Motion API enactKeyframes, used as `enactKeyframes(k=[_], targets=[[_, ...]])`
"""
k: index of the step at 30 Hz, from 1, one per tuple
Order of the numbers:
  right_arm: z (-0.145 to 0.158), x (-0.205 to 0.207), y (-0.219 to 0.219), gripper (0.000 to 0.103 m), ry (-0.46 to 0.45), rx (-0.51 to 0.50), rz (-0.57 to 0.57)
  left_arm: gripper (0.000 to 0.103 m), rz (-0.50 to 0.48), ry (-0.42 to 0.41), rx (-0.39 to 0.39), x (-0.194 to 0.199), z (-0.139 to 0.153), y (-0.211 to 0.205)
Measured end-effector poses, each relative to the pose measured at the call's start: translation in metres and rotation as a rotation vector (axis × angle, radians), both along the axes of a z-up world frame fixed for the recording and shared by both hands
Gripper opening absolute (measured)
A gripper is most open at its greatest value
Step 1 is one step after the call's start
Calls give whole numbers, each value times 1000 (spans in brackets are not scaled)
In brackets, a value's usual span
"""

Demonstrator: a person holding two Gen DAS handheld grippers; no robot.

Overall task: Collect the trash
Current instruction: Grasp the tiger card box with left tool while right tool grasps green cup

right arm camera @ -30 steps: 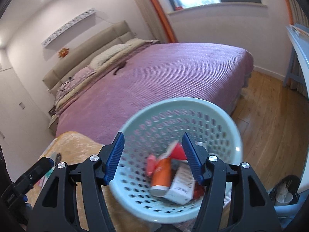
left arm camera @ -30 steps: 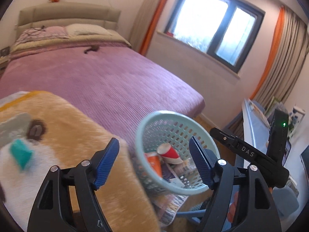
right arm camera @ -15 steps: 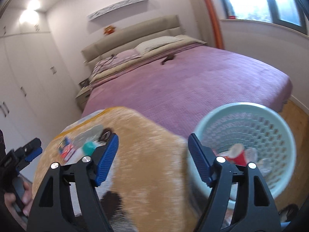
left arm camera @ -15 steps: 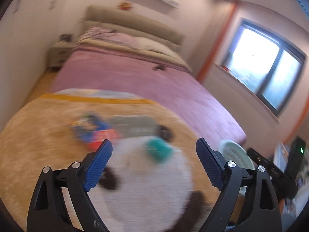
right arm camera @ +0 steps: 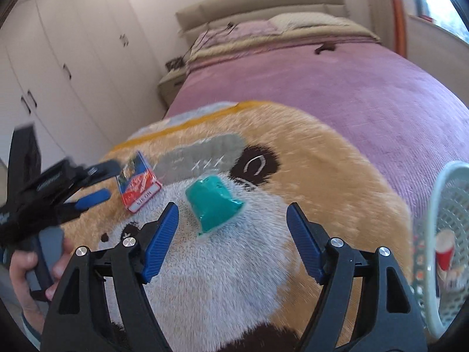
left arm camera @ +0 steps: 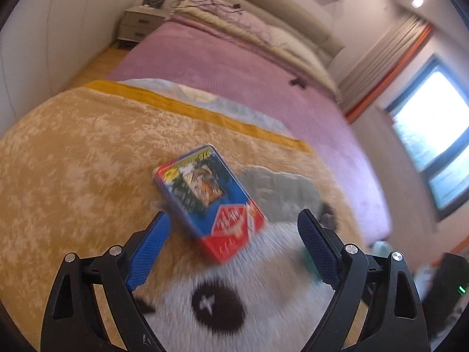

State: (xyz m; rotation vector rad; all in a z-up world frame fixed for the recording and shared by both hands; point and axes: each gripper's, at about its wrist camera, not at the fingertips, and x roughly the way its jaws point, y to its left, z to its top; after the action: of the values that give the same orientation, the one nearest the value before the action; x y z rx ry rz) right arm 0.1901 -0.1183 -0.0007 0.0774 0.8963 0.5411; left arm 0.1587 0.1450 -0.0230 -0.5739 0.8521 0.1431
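Observation:
A blue and red flat box (left arm camera: 209, 201) lies on the furry panda blanket (left arm camera: 73, 176). My left gripper (left arm camera: 234, 246) is open, its jaws on either side of the box's near end, apart from it. The box also shows in the right wrist view (right arm camera: 136, 183) beside the left gripper (right arm camera: 96, 184). A teal cup (right arm camera: 214, 202) lies on its side just ahead of my open, empty right gripper (right arm camera: 233, 234). The pale green trash basket (right arm camera: 445, 234) stands at the right edge with a red cup (right arm camera: 444, 249) and other trash inside.
The blanket covers the foot of a bed with a purple cover (left arm camera: 234, 67). A nightstand (left arm camera: 140, 23) stands by the headboard. White wardrobes (right arm camera: 58, 58) line the left wall. A small dark object (right arm camera: 325, 48) lies far up the bed.
Both grippers have swung left, away from the basket and over the blanket. The left gripper has closed in on the blue and red box; the right now faces the teal cup.

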Motion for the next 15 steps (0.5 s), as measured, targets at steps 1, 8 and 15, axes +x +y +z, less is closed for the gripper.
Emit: enactKeyframes(k=[1, 8, 15], targets=[[-3, 3, 7, 72, -3, -12, 28, 86, 12, 18, 36, 5, -4, -1], [-17, 4, 39, 72, -19, -98, 119, 76, -74, 27, 217, 22, -14, -25], [-19, 8, 45, 48, -20, -129, 125, 66, -94, 19, 248, 9, -10, -24]])
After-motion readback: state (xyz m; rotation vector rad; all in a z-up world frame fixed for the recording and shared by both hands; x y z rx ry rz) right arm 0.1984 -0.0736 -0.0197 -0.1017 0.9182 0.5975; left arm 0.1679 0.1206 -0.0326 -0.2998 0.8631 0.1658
